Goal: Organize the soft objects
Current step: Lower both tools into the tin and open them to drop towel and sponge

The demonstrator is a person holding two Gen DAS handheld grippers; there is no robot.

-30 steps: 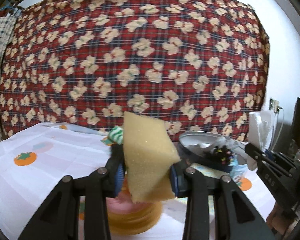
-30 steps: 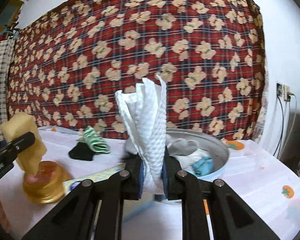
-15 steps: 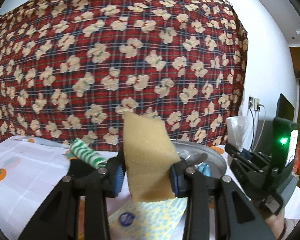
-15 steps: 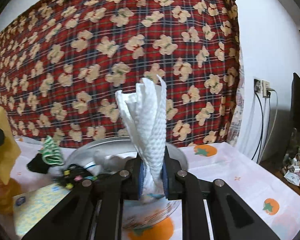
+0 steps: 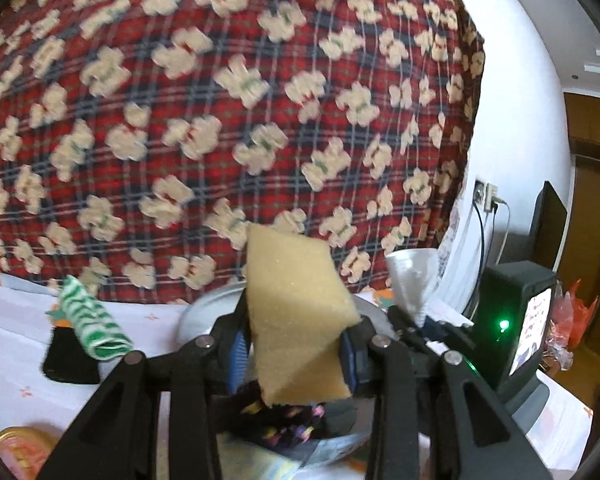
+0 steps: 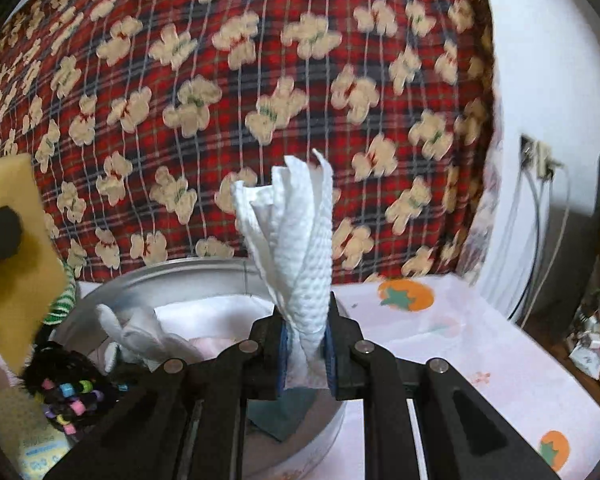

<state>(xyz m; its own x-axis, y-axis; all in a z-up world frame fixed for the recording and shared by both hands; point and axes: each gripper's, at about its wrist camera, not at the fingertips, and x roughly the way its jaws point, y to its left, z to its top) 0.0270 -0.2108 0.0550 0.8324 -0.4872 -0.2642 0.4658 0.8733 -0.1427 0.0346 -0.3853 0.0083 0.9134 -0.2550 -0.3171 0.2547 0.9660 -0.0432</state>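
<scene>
The left gripper [image 5: 294, 350] is clamped on a yellow sponge [image 5: 296, 312], which stands tilted between its blue-padded fingers and sticks up well past their tips. The right gripper [image 6: 306, 354] is clamped on a white cloth [image 6: 300, 256], a crumpled, dimpled piece that rises upright from between its pads and fans out at the top. Directly below and ahead of the right gripper sits a round metal basin [image 6: 204, 270], and the cloth hangs over its near right part. Inside the basin, left of the right gripper's tips, lie a white glove [image 6: 140, 336], some pale fabric, and a dark blue-green piece just under the fingers. At the basin's left edge, beside the left finger of the right gripper, is a black fuzzy thing with coloured beads [image 6: 66, 384]; the same item shows just under the sponge in the left wrist view. Farther left of the left gripper, a rolled green-and-white striped sock [image 5: 90, 322] rests on a black cloth [image 5: 68, 358] on the white tablecloth [image 6: 480, 340] printed with orange fruit. A yellow patterned rag [image 6: 20, 424] lies at the lower left of the right gripper. A red plaid sheet [image 5: 220, 120] with cream flowers hangs behind everything.
</scene>
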